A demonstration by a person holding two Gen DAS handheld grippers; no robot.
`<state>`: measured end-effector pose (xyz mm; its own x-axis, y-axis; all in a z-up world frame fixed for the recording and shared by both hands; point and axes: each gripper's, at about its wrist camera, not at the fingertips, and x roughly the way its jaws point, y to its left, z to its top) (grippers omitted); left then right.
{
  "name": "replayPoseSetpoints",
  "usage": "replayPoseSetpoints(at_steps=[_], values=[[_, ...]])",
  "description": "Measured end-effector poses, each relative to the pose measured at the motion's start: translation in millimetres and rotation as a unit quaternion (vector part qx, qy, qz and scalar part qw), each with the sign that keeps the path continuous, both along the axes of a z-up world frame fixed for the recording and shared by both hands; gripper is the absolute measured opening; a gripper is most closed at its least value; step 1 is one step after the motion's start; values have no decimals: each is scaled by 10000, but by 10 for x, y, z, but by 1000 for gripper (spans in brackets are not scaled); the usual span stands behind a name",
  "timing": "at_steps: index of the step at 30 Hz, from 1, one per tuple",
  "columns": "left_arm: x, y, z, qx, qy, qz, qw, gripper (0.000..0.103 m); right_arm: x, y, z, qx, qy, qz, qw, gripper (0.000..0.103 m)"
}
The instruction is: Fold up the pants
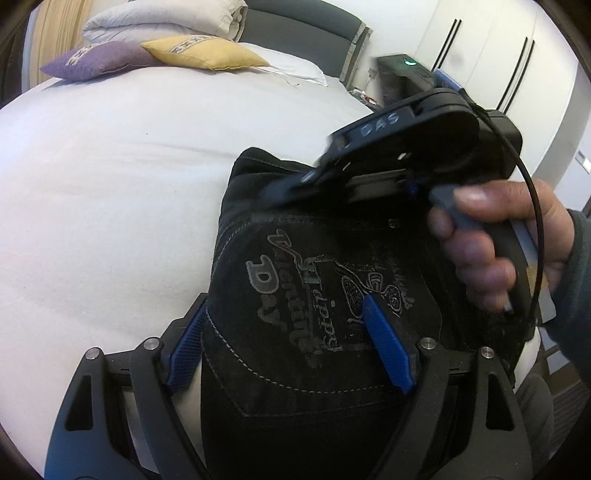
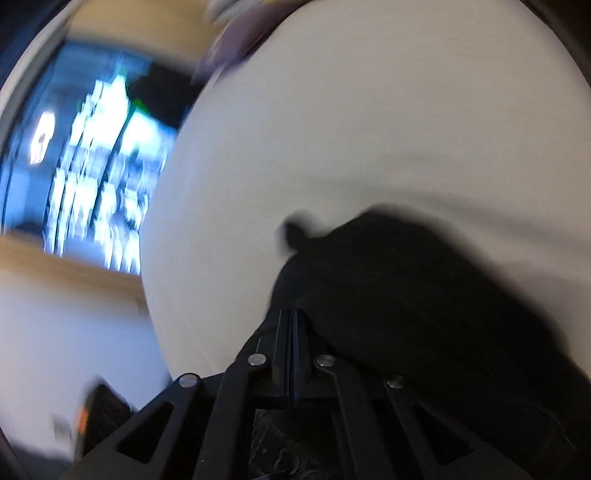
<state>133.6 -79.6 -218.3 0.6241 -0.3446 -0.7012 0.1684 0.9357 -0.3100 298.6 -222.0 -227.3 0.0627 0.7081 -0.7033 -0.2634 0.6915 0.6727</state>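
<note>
black pants (image 1: 295,325), folded, printed pocket

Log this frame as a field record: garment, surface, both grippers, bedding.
garment: black pants, printed back pocket facing up, bunched on the bed
surface: white bed sheet
left gripper: jaws wide, one blue pad at the pants' left edge, one on the pocket
right gripper: jaws shut, tip at the edge of the pants; whether cloth is pinched is unclear, view blurred
bedding: purple pillow, yellow pillow, folded duvet
</note>
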Motion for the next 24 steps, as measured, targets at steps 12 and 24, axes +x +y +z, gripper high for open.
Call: replayPoseSetpoints(at_steps=[12, 24], values=[[-109, -100, -17, 147, 64, -67, 9998, 83, -1202, -1000, 75, 434, -450, -435, 9971, 10], [161, 607, 465, -83, 607, 367, 9974, 89, -1933, -2432, 352, 1035, -608, -2429, 9626, 92]])
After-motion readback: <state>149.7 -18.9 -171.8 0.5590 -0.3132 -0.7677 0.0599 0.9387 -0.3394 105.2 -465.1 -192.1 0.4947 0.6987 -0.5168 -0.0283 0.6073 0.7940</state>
